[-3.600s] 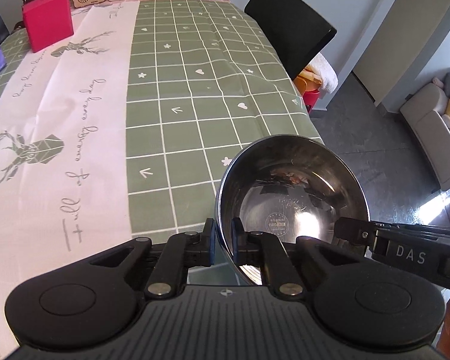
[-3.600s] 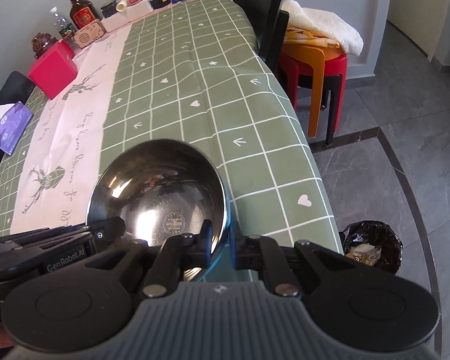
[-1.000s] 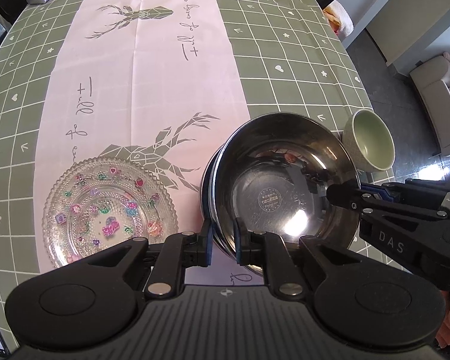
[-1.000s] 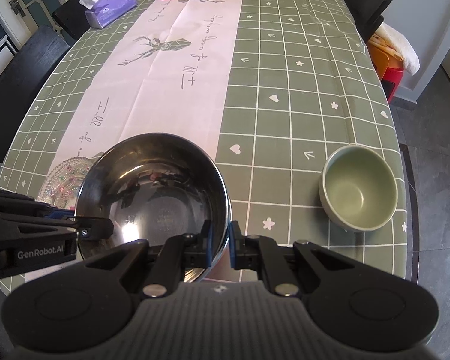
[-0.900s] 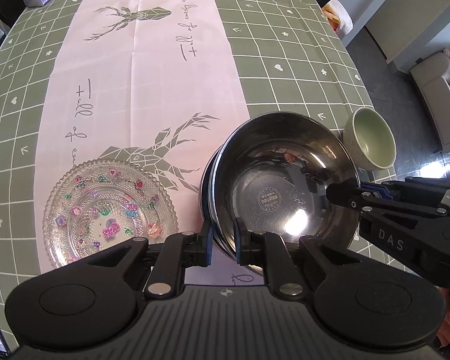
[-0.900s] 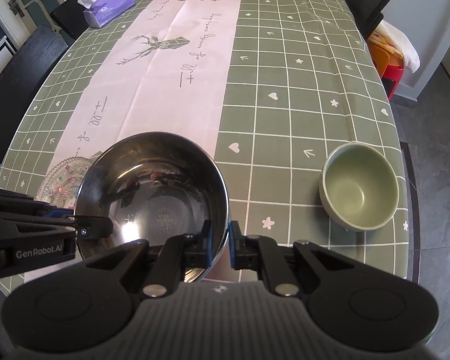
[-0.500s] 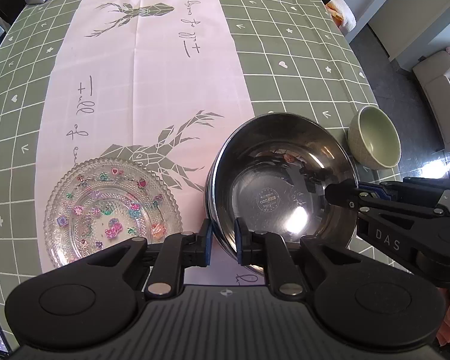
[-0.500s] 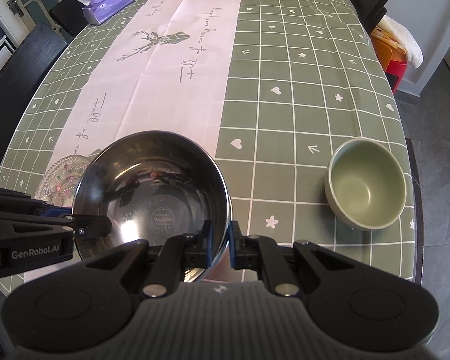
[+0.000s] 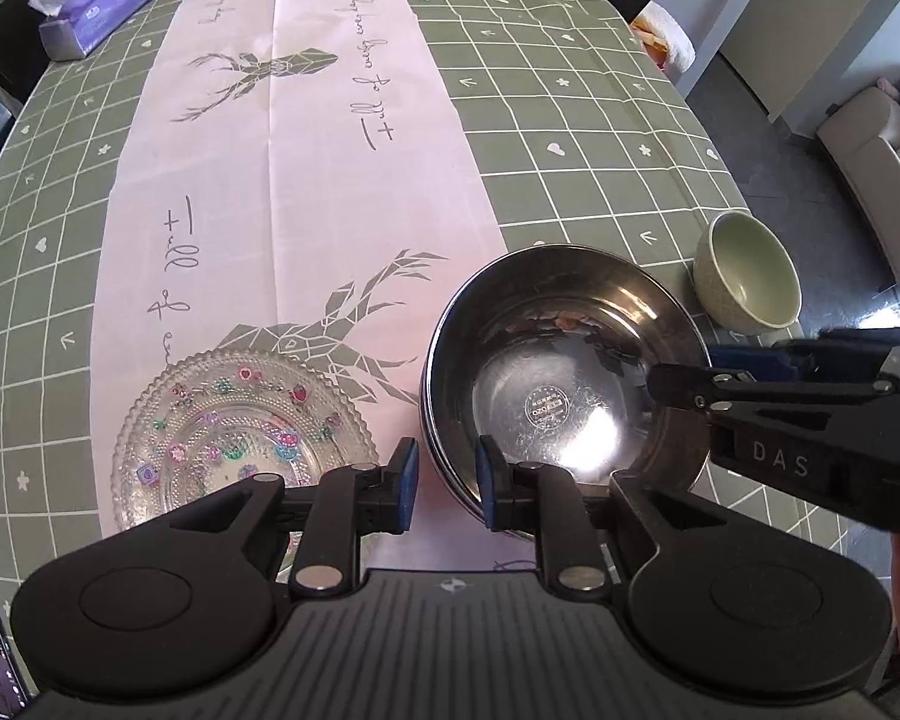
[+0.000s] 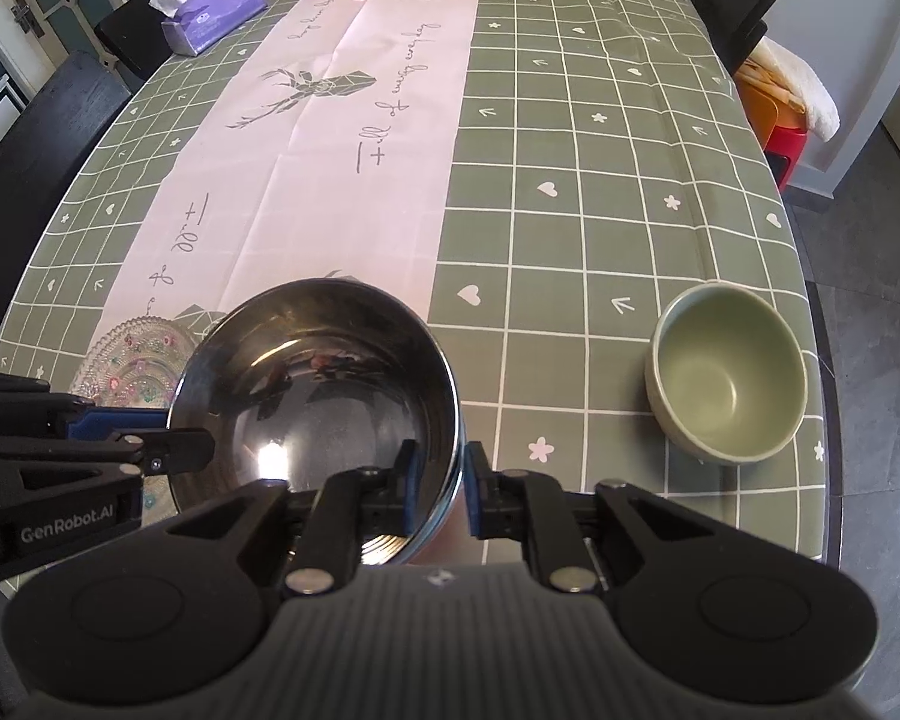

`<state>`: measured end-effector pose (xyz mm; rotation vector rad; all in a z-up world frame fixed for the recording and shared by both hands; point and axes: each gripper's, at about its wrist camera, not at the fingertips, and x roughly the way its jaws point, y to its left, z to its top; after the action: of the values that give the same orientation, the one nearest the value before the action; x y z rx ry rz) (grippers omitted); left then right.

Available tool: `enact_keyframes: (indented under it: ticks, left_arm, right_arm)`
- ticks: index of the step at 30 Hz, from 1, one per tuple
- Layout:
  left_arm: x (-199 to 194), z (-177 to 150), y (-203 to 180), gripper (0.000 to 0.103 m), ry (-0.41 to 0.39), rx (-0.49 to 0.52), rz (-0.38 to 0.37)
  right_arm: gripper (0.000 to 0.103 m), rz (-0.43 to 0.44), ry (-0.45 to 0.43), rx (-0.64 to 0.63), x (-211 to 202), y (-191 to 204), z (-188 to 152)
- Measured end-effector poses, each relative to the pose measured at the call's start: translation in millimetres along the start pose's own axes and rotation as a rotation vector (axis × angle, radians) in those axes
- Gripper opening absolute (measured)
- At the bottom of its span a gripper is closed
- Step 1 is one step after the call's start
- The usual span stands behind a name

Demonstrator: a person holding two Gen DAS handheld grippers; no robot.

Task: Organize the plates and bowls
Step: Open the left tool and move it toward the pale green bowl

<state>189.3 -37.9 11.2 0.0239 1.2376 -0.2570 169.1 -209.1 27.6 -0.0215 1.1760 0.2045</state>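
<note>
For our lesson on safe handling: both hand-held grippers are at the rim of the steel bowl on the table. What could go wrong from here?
1. Both jaws are opening with the steel bowl's rim between them. If the left hand-held gripper or the right hand-held gripper pulls away crooked, a pad could catch the rim and drag the bowl.
2. The green bowl stands near the table's edge; a careless sweep could knock it off.

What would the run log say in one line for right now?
shiny steel bowl: on table | left gripper: opening, rim between | right gripper: opening, rim between | small green bowl: untouched
</note>
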Motion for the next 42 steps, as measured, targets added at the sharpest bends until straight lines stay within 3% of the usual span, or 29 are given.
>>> enact_keyframes:
  ticks: [1, 9, 15, 18, 27, 36, 42]
  left_arm:
    - [-1.6, -1.4, -1.1, 0.023, -0.009, 0.010, 0.007]
    - [-12.6, -9.8, -4.4, 0.026, -0.046, 0.038, 0.008]
    - [-27.8, -14.0, -14.5, 0.034, -0.101, 0.066, -0.045]
    - [-33.9, -14.6, -25.3, 0.041, -0.126, 0.089, -0.082]
    - [-33.9, -11.0, -78.8, 0.048, -0.137, 0.187, -0.146]
    - [-7.6, 11.2, -124.6, 0.048, -0.125, 0.248, -0.126]
    - [18.0, 33.6, -133.4, 0.048, -0.102, 0.244, -0.100]
  right_arm:
    - [0.043, -0.006, -0.011, 0.000, -2.3, 0.2, -0.3]
    - [0.049, -0.019, -0.031, 0.008, -12.4, -1.6, -4.8]
    - [0.065, -0.028, -0.055, 0.018, -24.8, -11.5, -16.2]
    - [0.066, -0.040, -0.066, 0.034, -32.3, -22.4, -22.6]
    - [0.068, -0.074, -0.084, 0.126, -45.9, -75.1, -43.0]
    - [0.067, -0.101, -0.097, 0.231, -44.8, -134.5, -53.1]
    - [0.058, -0.085, -0.091, 0.304, -32.0, -165.8, -44.9]
